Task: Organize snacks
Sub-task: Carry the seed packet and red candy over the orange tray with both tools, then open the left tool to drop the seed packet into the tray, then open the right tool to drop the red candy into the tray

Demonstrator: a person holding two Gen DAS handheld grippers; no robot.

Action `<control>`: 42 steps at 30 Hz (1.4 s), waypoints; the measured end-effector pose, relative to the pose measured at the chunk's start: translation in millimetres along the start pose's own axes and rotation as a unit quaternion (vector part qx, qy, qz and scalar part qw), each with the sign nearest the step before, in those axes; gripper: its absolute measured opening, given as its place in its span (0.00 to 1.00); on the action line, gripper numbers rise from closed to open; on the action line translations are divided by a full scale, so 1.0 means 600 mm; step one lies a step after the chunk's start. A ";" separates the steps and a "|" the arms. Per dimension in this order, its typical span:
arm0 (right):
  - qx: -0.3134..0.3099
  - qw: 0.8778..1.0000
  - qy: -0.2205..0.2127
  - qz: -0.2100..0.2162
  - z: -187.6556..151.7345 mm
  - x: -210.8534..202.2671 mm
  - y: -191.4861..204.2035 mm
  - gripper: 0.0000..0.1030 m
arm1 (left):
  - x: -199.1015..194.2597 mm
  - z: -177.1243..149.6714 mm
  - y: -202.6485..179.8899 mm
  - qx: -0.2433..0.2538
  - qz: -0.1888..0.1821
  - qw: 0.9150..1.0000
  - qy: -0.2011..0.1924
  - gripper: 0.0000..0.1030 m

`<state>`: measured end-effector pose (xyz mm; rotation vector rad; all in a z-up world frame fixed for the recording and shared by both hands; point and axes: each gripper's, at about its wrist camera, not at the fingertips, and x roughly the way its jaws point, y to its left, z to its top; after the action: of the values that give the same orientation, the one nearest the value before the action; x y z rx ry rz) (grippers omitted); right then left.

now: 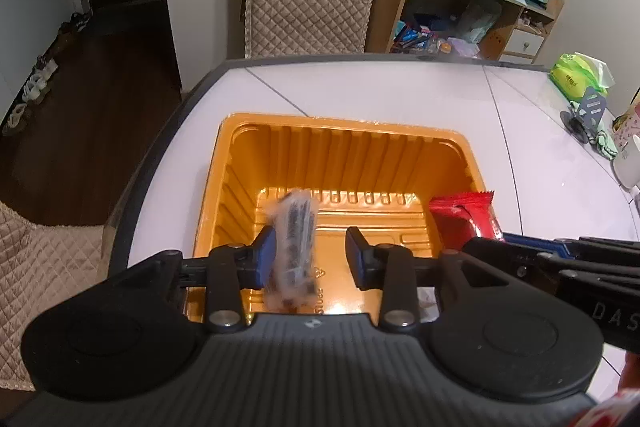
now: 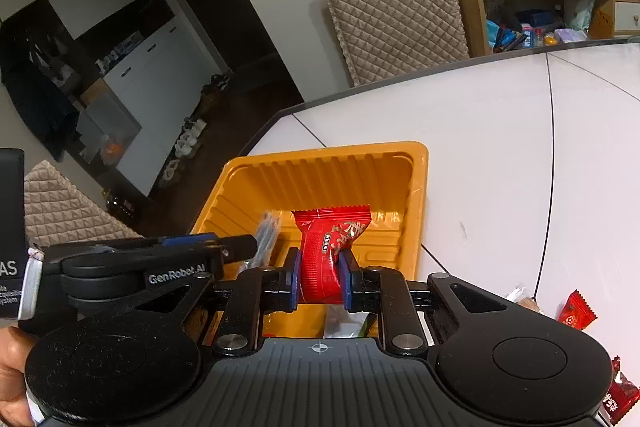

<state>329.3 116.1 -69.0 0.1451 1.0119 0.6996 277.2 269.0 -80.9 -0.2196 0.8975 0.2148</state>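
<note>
Orange ribbed plastic tray (image 1: 256,163) is sitting open and upright. A clear-wrapped dark snack (image 1: 294,247), blurred, is hanging upright above the tray's floor near its left wall. A red snack packet (image 2: 326,255) is standing upright over the tray's right side, crimped end pointing upward.

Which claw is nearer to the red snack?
Right. The right claw is shut on the red snack over the tray; the left claw is beside it.
</note>
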 end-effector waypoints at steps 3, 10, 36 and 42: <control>0.004 1.000 0.001 0.001 -0.001 -0.002 0.000 0.19 | -0.006 0.001 0.002 0.004 0.003 1.000 0.002 0.33; 0.010 1.000 0.008 0.010 -0.004 -0.003 0.002 0.20 | -0.026 -0.018 0.009 0.001 0.003 1.000 0.014 0.33; 0.000 0.999 -0.026 0.035 -0.015 -0.038 0.037 0.56 | -0.124 -0.066 0.017 -0.034 0.011 0.999 0.012 0.44; 0.014 0.999 -0.018 0.024 -0.031 -0.073 0.016 0.64 | -0.151 -0.081 0.005 -0.034 0.013 0.999 0.008 0.48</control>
<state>295.1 93.7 -43.4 0.2058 0.9865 0.7234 185.4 250.1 -39.1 -0.2735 0.9103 0.2692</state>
